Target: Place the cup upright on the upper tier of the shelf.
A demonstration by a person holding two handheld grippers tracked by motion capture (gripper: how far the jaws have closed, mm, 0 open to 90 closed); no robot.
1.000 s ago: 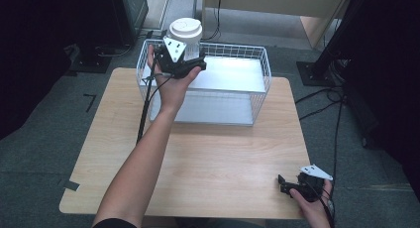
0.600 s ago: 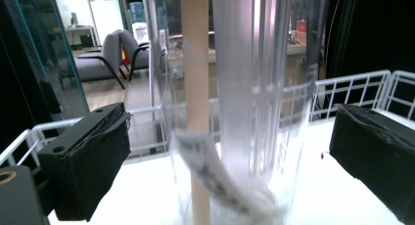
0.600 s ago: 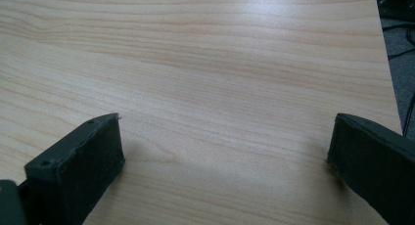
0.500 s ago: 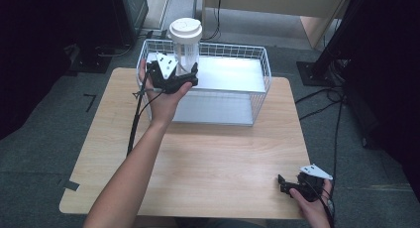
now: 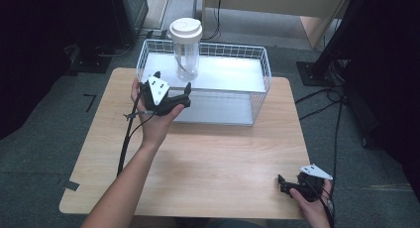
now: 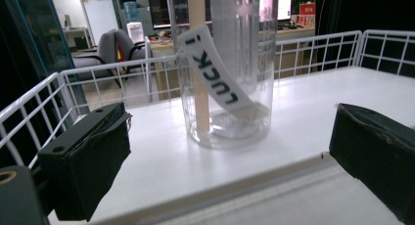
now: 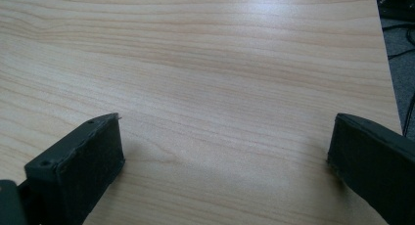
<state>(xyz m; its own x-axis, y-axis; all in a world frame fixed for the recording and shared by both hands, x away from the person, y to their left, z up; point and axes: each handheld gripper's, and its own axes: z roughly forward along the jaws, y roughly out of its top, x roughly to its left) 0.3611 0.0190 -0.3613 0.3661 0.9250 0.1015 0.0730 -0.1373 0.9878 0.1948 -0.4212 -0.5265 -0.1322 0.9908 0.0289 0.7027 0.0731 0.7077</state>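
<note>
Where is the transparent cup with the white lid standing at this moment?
In the high view the transparent cup stands upright inside the white wire basket, near its far left corner. The open left gripper is just in front of it, apart from it.

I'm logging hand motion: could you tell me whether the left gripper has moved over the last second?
Yes. The left gripper has drawn back from the bottle, toward the person.

Both grippers black, 2 blocky jaws each with matte padded faces (edges look taped, a bit frayed). Left gripper (image 5: pixel 171 96) has a grey 3-cornered plate (image 5: pixel 157 89) on top and a black cable (image 5: pixel 126 139) trailing off it. Right gripper (image 5: pixel 289 184) has the same plate (image 5: pixel 315 172). Small round hole near each left jaw tip in both gripper views. Forearms bare, no sleeves visible.
</note>
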